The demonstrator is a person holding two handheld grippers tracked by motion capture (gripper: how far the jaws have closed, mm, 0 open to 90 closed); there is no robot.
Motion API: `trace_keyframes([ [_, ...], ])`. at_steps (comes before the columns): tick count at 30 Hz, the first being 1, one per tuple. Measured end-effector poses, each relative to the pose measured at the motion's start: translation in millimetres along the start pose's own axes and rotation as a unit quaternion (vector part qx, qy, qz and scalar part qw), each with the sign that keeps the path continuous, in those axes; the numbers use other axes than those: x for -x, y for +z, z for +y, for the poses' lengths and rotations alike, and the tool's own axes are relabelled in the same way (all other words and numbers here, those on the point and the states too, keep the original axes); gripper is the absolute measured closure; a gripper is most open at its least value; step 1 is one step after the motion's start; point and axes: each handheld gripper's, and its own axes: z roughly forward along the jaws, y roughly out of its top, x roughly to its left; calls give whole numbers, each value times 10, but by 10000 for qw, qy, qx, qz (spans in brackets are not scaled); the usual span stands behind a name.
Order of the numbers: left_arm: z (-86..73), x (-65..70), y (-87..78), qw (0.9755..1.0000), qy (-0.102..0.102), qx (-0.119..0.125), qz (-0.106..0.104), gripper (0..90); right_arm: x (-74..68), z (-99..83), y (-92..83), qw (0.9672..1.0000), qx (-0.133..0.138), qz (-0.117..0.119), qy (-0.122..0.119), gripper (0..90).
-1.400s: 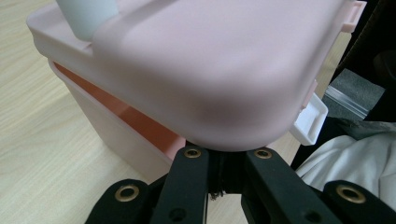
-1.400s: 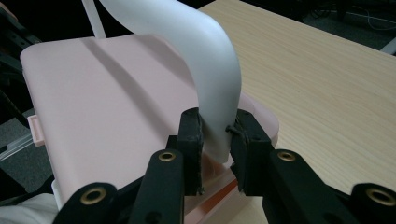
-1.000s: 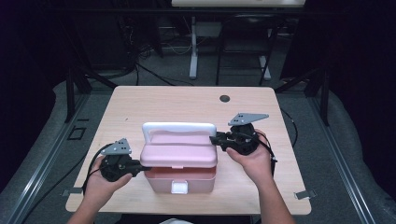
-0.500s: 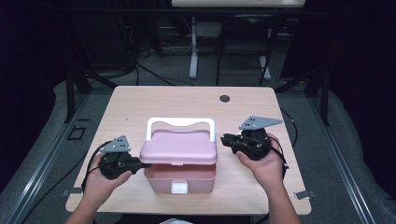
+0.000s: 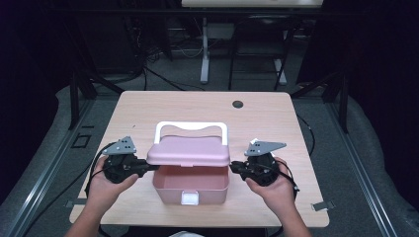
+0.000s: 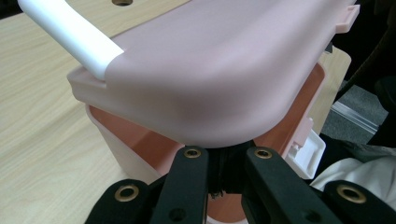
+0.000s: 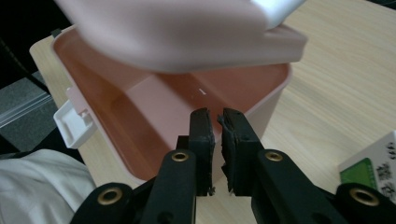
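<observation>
Apparently pink box (image 5: 190, 182) between both grippers.

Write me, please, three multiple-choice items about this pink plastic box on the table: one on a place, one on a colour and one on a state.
1. On which side of the pink plastic box is the white curved handle?
A. the near side
B. the far side
C. underneath

2. What colour is the small square latch on the box's front?
A. white
B. black
C. green

3. How does the pink rounded lid stand?
A. latched shut
B. lying on the table beside the box
C. raised ajar over the box

Answers:
1 B: in the high view the handle shows beyond the lid.
2 A: it shows white against the pink wall.
3 C: the left gripper pinches the lid's left edge, and the box's inside shows beneath it.
</observation>
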Motion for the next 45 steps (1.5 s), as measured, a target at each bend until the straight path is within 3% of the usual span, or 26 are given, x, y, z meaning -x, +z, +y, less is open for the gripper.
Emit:
trace_keyframes([
  [8,81,-28,-17,9999,-16,106,41,895,-157,-5,128,9994,-69,303,-164,825],
  [17,170,-64,-32,9999,6,112,90,896,-269,-25,307,9981,-301,432,-324,827],
  [45,355,-147,-45,9998,15,72,181,896,-278,-100,530,9952,-718,575,-335,837],
])
